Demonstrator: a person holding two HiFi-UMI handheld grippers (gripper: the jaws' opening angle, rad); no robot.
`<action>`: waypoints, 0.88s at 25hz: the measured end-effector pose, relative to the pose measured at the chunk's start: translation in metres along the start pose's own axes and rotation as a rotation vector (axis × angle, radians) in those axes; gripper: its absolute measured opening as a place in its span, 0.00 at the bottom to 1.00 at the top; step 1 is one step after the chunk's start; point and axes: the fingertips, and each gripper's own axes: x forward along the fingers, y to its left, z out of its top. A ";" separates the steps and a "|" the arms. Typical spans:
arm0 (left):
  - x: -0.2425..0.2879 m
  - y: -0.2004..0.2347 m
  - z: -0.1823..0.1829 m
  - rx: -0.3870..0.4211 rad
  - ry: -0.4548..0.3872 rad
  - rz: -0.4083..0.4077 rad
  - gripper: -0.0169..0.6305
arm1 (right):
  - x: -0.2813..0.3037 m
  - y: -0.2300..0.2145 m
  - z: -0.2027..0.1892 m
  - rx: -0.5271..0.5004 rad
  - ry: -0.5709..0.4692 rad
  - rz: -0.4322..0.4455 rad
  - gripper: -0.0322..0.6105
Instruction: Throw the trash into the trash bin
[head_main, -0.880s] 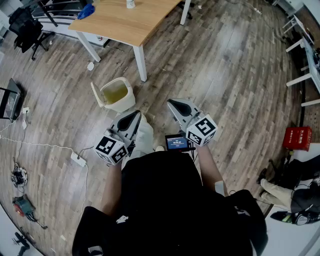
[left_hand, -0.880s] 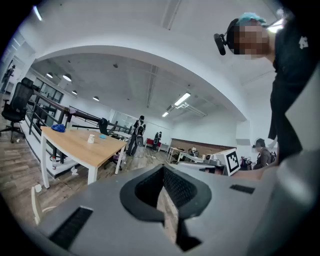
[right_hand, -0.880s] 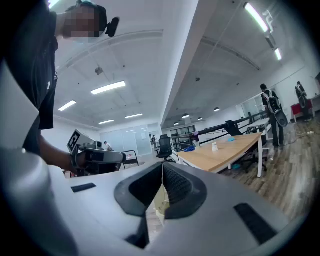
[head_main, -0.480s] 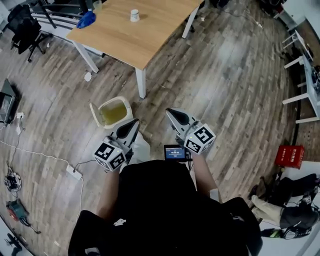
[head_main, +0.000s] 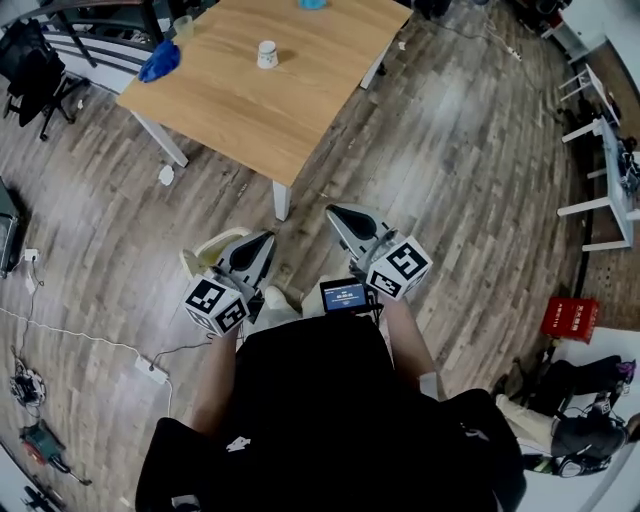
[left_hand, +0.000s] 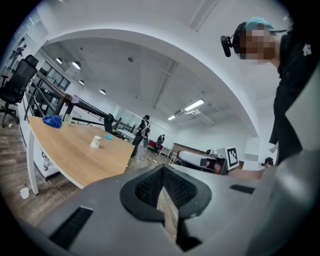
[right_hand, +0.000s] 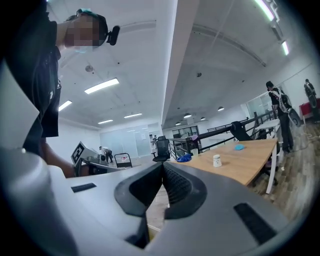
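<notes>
A white paper cup (head_main: 266, 54) stands on the wooden table (head_main: 250, 100) ahead of me, also seen as the cup (left_hand: 95, 142) in the left gripper view and the cup (right_hand: 216, 160) in the right gripper view. The cream trash bin (head_main: 208, 250) stands on the floor by the table's near leg, half hidden under my left gripper (head_main: 262, 240). That left gripper (left_hand: 162, 170) is shut and empty. My right gripper (head_main: 337, 214) is level beside it; the right gripper (right_hand: 162, 166) has its pads together with nothing between them.
A blue cloth (head_main: 160, 62) lies at the table's left end, and a small white item (head_main: 166, 175) sits on the floor by the far-left leg. An office chair (head_main: 30, 55) stands far left, a power strip (head_main: 152, 370) lower left, a red crate (head_main: 566, 318) right.
The view has advanced toward the table, which now fills more of the top. The bin has slid down and under my left gripper. Both grippers stay shut and side by side.
</notes>
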 end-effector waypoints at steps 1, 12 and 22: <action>0.009 0.007 0.000 0.003 0.006 0.000 0.03 | 0.005 -0.012 0.000 0.001 0.002 -0.007 0.05; 0.133 0.105 0.024 0.029 0.029 0.157 0.03 | 0.082 -0.170 0.011 0.062 0.007 0.061 0.05; 0.229 0.153 0.059 0.096 0.023 0.284 0.03 | 0.127 -0.273 0.034 0.032 0.062 0.145 0.05</action>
